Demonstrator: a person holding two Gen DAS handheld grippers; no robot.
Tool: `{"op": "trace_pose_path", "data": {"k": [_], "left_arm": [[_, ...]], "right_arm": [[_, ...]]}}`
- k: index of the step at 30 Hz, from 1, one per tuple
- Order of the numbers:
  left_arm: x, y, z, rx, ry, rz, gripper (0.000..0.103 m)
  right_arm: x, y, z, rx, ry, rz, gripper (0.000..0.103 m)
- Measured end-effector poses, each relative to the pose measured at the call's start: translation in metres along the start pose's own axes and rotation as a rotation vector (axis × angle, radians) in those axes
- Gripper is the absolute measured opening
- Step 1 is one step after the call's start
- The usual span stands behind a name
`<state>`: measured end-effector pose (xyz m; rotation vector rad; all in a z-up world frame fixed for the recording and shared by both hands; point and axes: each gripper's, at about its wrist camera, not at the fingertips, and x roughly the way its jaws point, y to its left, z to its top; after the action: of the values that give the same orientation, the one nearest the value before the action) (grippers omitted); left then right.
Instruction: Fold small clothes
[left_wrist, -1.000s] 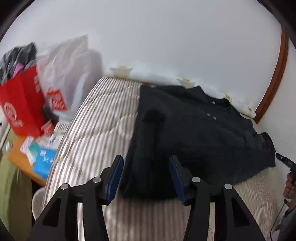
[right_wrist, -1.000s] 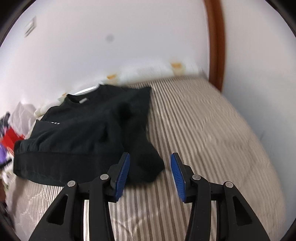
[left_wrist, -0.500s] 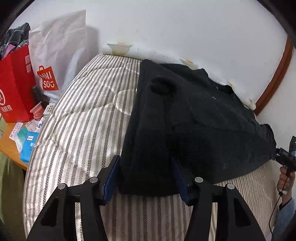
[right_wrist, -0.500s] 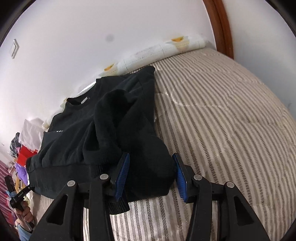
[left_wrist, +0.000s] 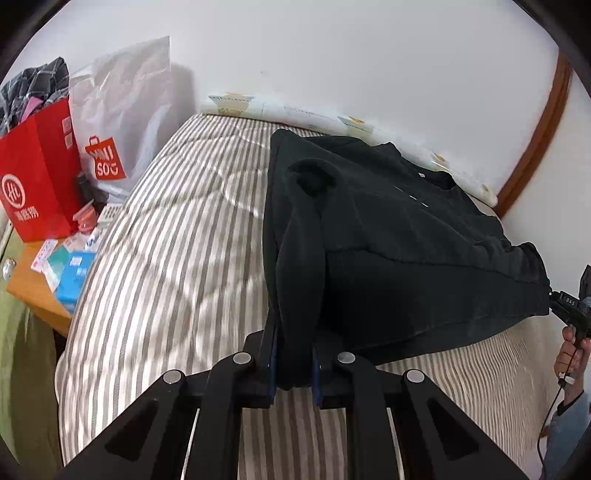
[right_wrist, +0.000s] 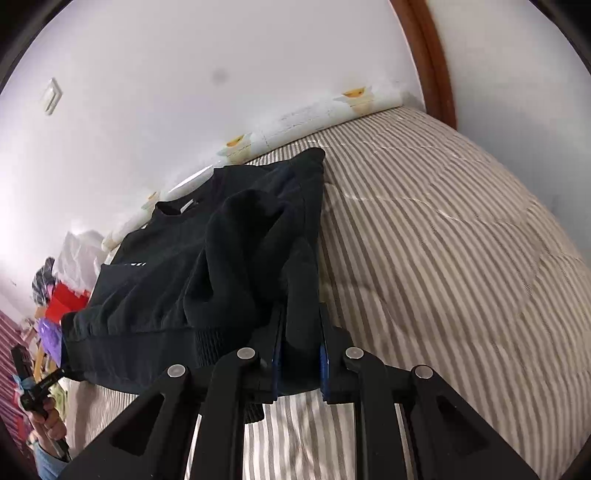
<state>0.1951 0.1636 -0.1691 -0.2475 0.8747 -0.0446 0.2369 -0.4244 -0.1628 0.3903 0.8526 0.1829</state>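
Note:
A black sweatshirt (left_wrist: 388, 229) lies on the striped bed (left_wrist: 177, 251), sleeves folded in over the body and collar toward the wall. My left gripper (left_wrist: 293, 350) is closing its jaws, and its blue pads press on the near left hem corner. In the right wrist view the same sweatshirt (right_wrist: 184, 258) stretches away to the left. My right gripper (right_wrist: 300, 350) is closing too, pinching the near right hem corner. The hem hangs taut between the two corners, raised slightly off the bed (right_wrist: 443, 240).
Left of the bed stand a red paper bag (left_wrist: 37, 177) and a white plastic bag (left_wrist: 122, 122). Below them is a wooden side table (left_wrist: 48, 295) with small boxes. A patterned roll (left_wrist: 295, 114) lines the wall, and a brown door frame (left_wrist: 532, 147) is at the right.
Both grippers went from open around the hem corners to closed on them. The near hem now sits lifted and stretched between them.

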Motion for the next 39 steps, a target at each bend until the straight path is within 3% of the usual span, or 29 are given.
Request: {"op": "trace_pose_path", "data": {"k": [9,13,19,23,25,27,29,39], "left_arm": [[-0.038,-0.023,-0.057,0.078,0.011,0.002,0.014],[-0.042,-0.025,-0.063,0.062,0.021,0.026,0.017],[-0.081,-0.022,-0.072,0.035,-0.063,0.006,0.028],[-0.098,-0.032,-0.081,0.035,-0.088,-0.079,0.029],[-0.1,-0.039,-0.087,0.046,-0.087,-0.124,0.029],[-0.097,-0.047,-0.092,0.067,-0.071,-0.137,0.029],[-0.087,-0.055,-0.093,0.087,-0.045,-0.136,0.029],[-0.04,-0.071,-0.081,0.073,0.065,-0.166,0.027]], "right_arm": [[-0.065,-0.008,-0.053,-0.115,0.009,-0.112,0.014],[-0.082,-0.005,-0.06,-0.123,-0.001,-0.226,0.021],[-0.127,0.033,-0.08,-0.232,-0.095,-0.179,0.033],[-0.116,0.058,-0.104,-0.299,-0.034,-0.115,0.032],[-0.098,0.066,-0.121,-0.338,0.021,-0.091,0.025],[-0.083,0.07,-0.131,-0.377,0.057,-0.107,0.015],[-0.067,0.07,-0.136,-0.389,0.085,-0.136,0.013],[-0.052,0.069,-0.11,-0.303,0.1,-0.109,0.01]]}}
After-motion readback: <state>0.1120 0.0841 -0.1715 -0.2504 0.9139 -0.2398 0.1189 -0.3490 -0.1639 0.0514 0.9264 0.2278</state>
